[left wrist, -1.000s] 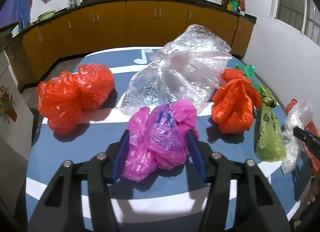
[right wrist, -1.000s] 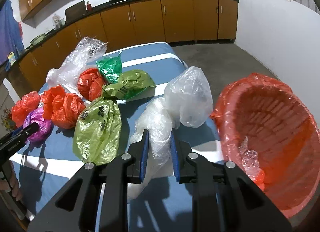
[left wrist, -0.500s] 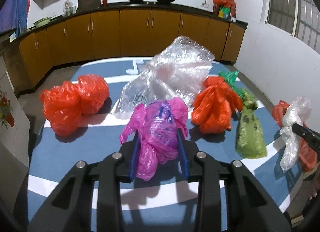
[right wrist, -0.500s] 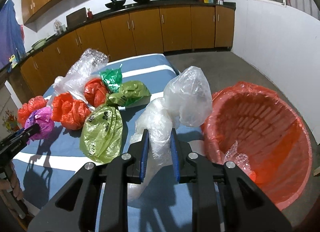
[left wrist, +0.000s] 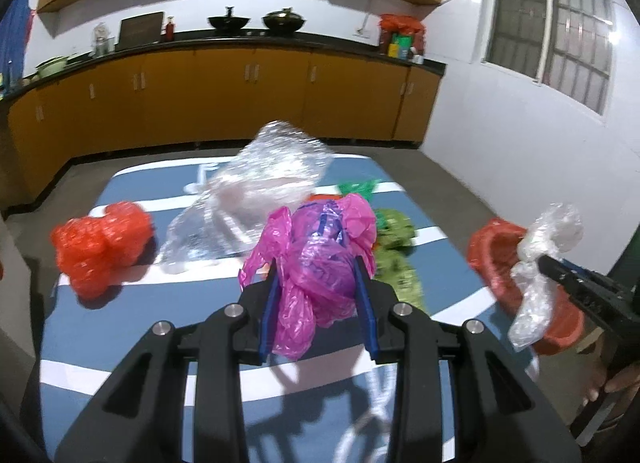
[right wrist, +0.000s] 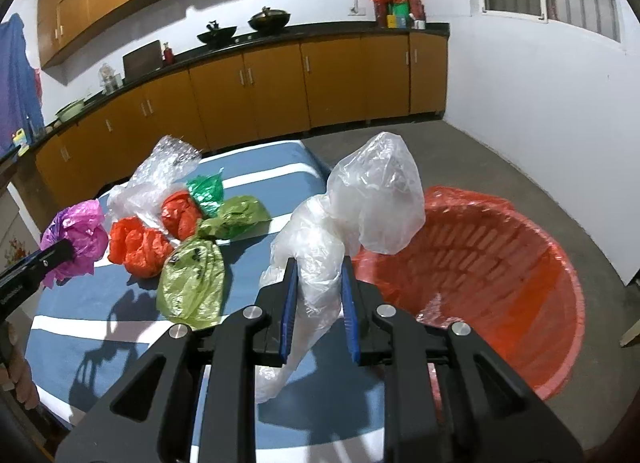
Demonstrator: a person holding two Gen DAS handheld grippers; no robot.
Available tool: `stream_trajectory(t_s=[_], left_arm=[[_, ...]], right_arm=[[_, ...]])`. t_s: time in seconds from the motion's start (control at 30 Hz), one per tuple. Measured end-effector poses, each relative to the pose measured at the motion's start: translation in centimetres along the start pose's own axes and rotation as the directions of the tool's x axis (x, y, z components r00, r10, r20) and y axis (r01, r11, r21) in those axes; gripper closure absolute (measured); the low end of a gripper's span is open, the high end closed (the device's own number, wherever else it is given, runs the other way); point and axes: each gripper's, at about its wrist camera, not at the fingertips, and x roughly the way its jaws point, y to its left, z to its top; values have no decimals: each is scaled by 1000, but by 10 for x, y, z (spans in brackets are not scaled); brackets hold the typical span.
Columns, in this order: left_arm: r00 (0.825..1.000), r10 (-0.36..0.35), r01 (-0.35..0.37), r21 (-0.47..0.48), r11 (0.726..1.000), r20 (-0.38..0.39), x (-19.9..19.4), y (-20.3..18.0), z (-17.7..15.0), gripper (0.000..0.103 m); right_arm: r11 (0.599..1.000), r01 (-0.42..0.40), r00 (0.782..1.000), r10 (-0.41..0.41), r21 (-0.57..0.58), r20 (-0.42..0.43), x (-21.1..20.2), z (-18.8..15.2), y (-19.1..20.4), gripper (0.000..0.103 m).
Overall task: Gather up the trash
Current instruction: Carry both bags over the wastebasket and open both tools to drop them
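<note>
My left gripper (left wrist: 318, 295) is shut on a crumpled pink plastic bag (left wrist: 320, 251), which hangs clear above the blue striped table (left wrist: 120, 347). The same pink bag (right wrist: 76, 239) shows at the left of the right wrist view. My right gripper (right wrist: 318, 291) is shut on a clear white plastic bag (right wrist: 360, 199), lifted beside the red trash basket (right wrist: 500, 275). In the left wrist view that white bag (left wrist: 544, 259) hangs in front of the basket (left wrist: 492, 251).
On the table lie a red bag (left wrist: 100, 247), a large clear bubble-wrap bag (left wrist: 260, 195), two more red bags (right wrist: 136, 243), green bags (right wrist: 192, 283) and a dark green one (right wrist: 206, 191). Wooden cabinets (right wrist: 280, 83) line the far wall. The basket stands on the concrete floor (right wrist: 460, 155).
The left jaws closed on the pink bag and lifted it off the table. The right gripper rose with the white bag toward the red basket.
</note>
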Motion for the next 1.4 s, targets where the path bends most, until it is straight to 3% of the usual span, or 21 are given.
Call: stream_trajectory(t_s=[0.53, 0.97, 1.4], left_arm=[[984, -176, 177, 48, 983, -24, 21, -91, 5, 69], [949, -309, 314, 100, 944, -61, 55, -177, 11, 69], [912, -387, 401, 103, 910, -138, 100, -231, 10, 67]], right_arm=[[992, 113, 992, -116, 65, 47, -27, -1, -60, 81], [967, 212, 970, -226, 141, 94, -37, 8, -117, 82], [949, 233, 962, -257, 211, 91, -28, 11, -148, 81]])
